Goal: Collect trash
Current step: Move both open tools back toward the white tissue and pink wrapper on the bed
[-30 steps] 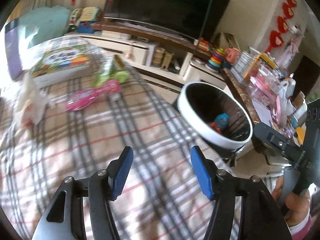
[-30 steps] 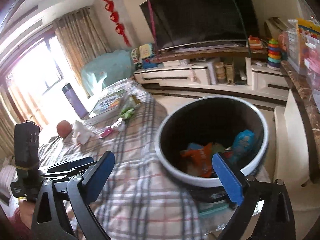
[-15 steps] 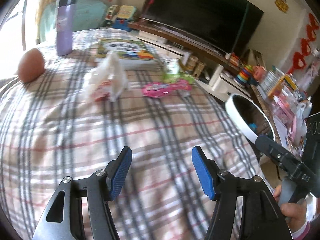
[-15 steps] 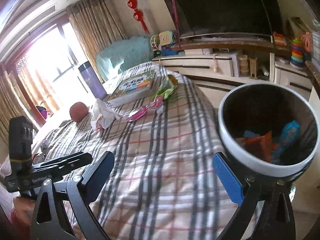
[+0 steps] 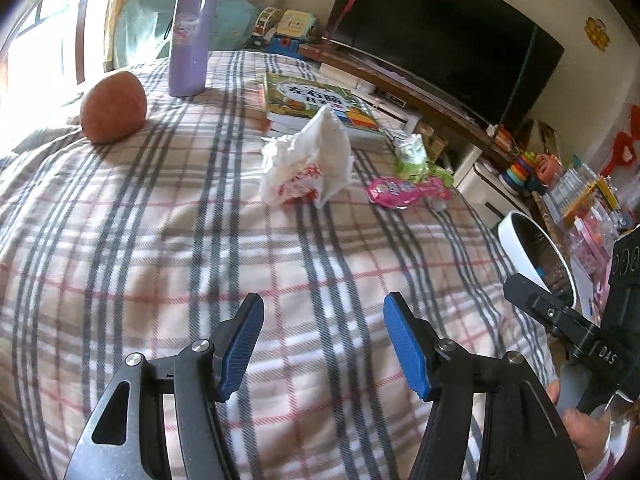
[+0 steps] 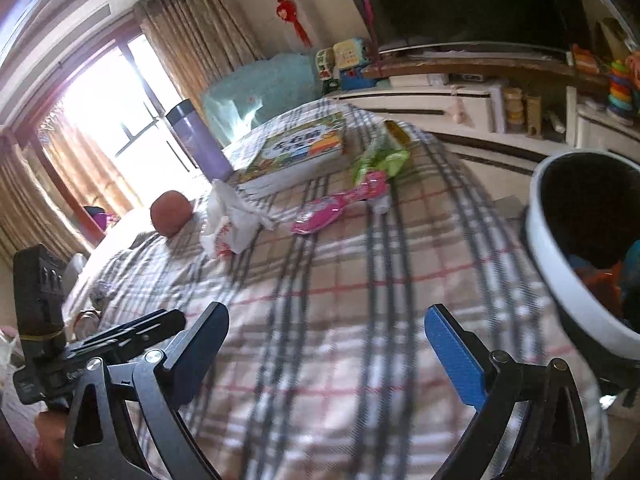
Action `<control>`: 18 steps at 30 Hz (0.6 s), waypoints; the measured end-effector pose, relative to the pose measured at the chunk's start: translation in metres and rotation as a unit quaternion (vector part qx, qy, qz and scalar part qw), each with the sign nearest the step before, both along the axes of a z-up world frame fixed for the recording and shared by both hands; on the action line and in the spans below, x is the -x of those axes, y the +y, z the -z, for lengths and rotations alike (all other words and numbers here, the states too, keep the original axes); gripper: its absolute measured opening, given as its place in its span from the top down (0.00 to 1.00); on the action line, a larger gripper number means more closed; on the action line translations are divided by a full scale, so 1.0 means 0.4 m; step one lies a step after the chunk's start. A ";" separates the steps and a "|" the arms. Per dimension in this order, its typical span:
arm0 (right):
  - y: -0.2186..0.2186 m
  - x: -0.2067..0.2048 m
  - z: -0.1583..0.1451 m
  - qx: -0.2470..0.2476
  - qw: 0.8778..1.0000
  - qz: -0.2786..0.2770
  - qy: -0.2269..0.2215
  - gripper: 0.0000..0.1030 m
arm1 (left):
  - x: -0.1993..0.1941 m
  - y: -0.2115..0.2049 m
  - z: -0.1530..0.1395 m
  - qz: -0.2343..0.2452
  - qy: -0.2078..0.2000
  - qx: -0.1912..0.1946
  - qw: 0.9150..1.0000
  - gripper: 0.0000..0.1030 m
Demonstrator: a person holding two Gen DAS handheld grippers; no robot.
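Everything is placed here relative to the crumpled white wrapper (image 5: 306, 164), which lies on the plaid-covered bench (image 5: 160, 240) and is taken to be the nearest piece of trash.

Far to the left of the wrapper and a little behind it, a brown ball (image 5: 113, 107) is seen, and behind that a purple flask (image 5: 190, 36) is stood upright; neither is judged to be rubbish. Just behind the wrapper a picture book (image 5: 316, 104) is laid flat, touching it or nearly so. To the right of the wrapper a pink packet (image 5: 404, 193) is left flat, and a green packet (image 5: 414, 156) lies just behind that one; both are judged to be trash awaiting collection.

Well in front of the wrapper, the left tongs (image 5: 323, 350) are held wide apart with nothing between them, aimed toward it, probably so that it can be closed on next. Further right, the right tongs (image 6: 326, 354) are likewise spread wide and empty, held above the cloth.

Far to the right of the wrapper, off the bench edge, the white-rimmed bin (image 6: 568, 280) is kept within reach, with coloured packets already lying inside.
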State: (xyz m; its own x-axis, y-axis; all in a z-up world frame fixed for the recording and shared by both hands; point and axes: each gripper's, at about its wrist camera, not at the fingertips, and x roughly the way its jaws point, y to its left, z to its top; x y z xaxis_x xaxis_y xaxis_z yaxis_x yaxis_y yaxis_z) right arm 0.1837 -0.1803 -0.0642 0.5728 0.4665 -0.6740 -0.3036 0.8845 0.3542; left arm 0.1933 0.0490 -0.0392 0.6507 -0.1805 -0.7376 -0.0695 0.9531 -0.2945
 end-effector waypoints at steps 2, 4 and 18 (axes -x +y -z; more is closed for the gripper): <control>0.015 -0.010 0.003 0.008 1.000 0.002 -0.002 0.05 | -0.016 0.006 0.002 -0.001 0.001 -0.005 1.000 0.40; 0.026 -0.026 0.009 0.011 1.000 0.002 0.000 0.08 | -0.036 0.011 0.002 -0.004 0.000 -0.010 1.000 0.40; 0.055 -0.166 0.050 -0.044 0.997 0.036 0.050 0.37 | -0.214 0.076 0.013 -0.017 -0.017 -0.017 1.000 0.40</control>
